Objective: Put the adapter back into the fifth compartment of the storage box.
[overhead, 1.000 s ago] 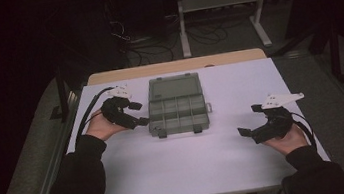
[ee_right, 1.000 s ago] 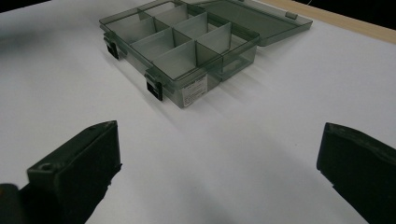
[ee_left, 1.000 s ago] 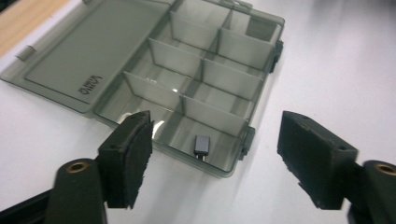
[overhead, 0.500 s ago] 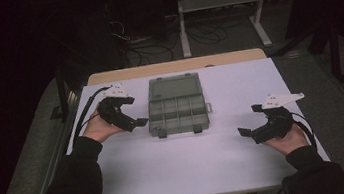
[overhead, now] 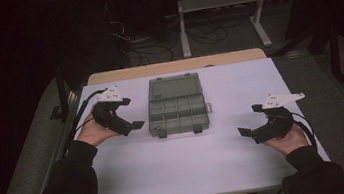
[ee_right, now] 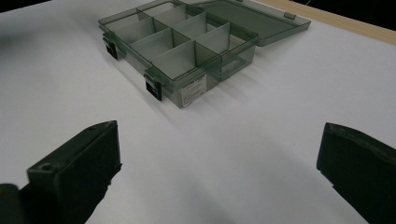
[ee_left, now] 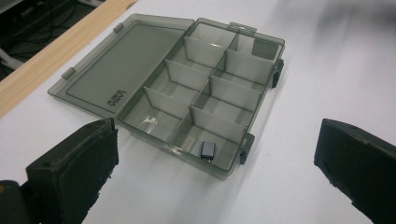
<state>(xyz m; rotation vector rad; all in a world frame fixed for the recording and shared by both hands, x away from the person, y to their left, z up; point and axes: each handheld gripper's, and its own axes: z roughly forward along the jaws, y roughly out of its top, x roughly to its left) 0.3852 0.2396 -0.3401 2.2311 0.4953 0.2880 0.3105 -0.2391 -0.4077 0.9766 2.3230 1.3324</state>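
Observation:
A grey see-through compartment box [overhead: 177,105] lies open on the white table [overhead: 194,164], its lid flat toward the far side. In the left gripper view the box [ee_left: 196,102] shows several divided cells, and a small dark block [ee_left: 208,150] sits in the nearest corner cell. My left gripper [overhead: 136,126] hovers just left of the box, open and holding nothing; in its own view the gripper [ee_left: 215,172] points at the box. My right gripper [overhead: 243,133] is open at the right, apart from the box [ee_right: 187,42], and its own view [ee_right: 217,172] shows nothing between the jaws.
A wooden strip [overhead: 176,66] runs along the table's far edge. Beyond it the floor holds cables [overhead: 153,44] and a metal frame stand [overhead: 221,5]. White table surface stretches between the grippers and in front of the box.
My left gripper has lifted slightly and shifted toward the far side beside the box. The right gripper has stayed in place.

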